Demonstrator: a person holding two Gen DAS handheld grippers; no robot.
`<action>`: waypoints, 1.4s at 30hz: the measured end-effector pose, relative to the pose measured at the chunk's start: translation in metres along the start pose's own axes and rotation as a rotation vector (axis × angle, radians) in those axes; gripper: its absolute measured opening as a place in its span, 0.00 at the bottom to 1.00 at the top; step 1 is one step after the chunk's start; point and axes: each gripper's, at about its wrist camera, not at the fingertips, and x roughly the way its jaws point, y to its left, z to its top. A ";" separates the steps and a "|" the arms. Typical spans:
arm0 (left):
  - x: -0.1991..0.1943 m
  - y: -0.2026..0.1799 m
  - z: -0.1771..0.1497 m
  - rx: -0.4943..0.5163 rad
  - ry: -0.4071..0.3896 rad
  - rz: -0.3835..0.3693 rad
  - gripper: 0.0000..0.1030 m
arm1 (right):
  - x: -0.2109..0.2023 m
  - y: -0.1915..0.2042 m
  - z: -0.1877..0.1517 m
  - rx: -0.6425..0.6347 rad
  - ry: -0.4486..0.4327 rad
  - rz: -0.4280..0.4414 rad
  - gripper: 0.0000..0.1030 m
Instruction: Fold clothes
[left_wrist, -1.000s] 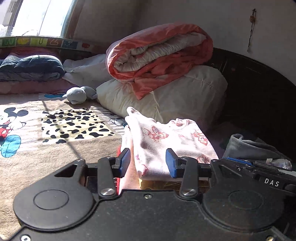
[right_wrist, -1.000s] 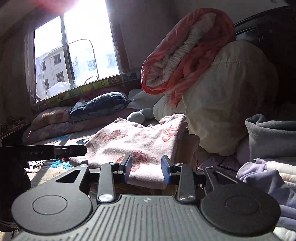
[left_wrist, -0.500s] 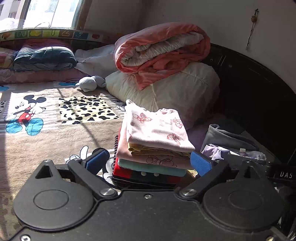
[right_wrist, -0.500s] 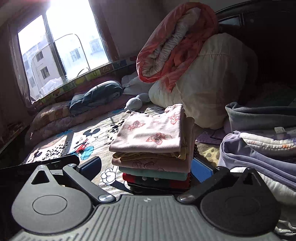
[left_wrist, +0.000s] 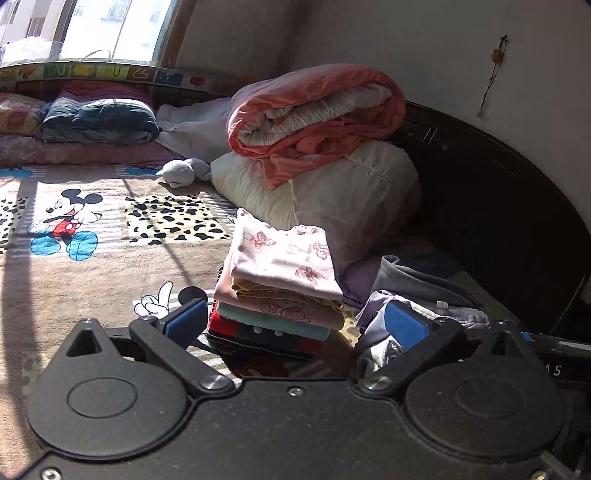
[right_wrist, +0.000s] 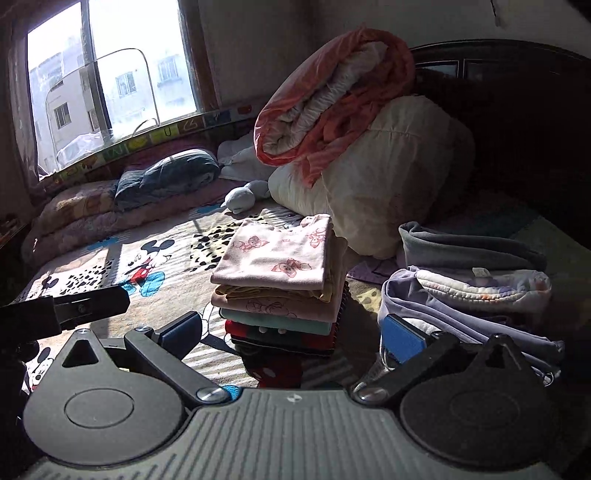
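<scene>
A stack of folded clothes (left_wrist: 280, 295) stands on the bed, topped by a pink printed garment (left_wrist: 284, 258) (right_wrist: 277, 258). Below it lie yellow, pink, teal and red pieces. My left gripper (left_wrist: 295, 321) is open, pulled back from the stack, with nothing between its blue pads (left_wrist: 184, 321). My right gripper (right_wrist: 291, 332) is open too, its pads (right_wrist: 400, 338) wide apart in front of the same stack (right_wrist: 284, 310). A heap of unfolded clothes (right_wrist: 469, 291), grey and lilac, lies right of the stack. The left gripper's body (right_wrist: 66, 314) shows at the left edge of the right wrist view.
A cartoon-print blanket (left_wrist: 85, 258) covers the bed. A rolled orange quilt (left_wrist: 314, 114) rests on a cream duvet (left_wrist: 332, 199) behind the stack. A grey soft toy (left_wrist: 181, 171), folded bedding (left_wrist: 96, 123) by the window, and a dark headboard (left_wrist: 498, 206) at right.
Both grippers opened, letting go of the pink garment on top of the stack, and drew back and up from it. The stack now shows in full.
</scene>
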 end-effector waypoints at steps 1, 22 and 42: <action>-0.005 -0.003 -0.001 0.007 -0.008 -0.007 1.00 | -0.004 0.000 -0.001 -0.002 0.000 0.000 1.00; -0.031 -0.056 -0.036 0.179 0.035 0.271 1.00 | -0.041 -0.001 -0.026 -0.034 0.033 -0.042 1.00; -0.039 -0.061 -0.043 0.203 0.026 0.304 1.00 | -0.048 0.010 -0.036 -0.064 0.048 -0.038 1.00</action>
